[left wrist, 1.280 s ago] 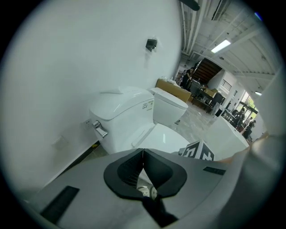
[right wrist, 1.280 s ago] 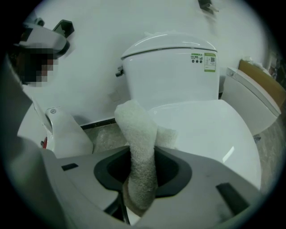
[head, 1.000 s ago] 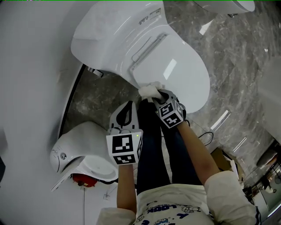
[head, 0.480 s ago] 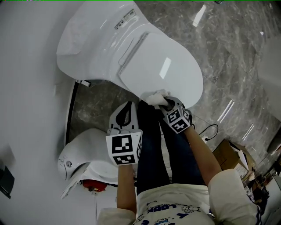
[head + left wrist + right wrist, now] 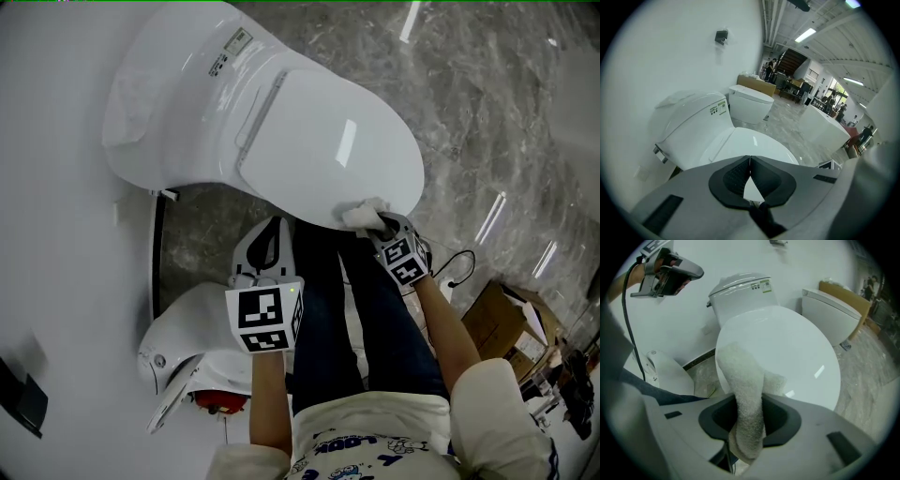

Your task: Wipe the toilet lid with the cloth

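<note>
A printed label on the glossy white toilet tank is too small to read. The right claw, clamped tight on a fluffy white terry cloth, holds it against the near edge of the smooth oval toilet lid, towards its rounded front. The left claw, jaws together and empty, hangs clear of the lid.
</note>
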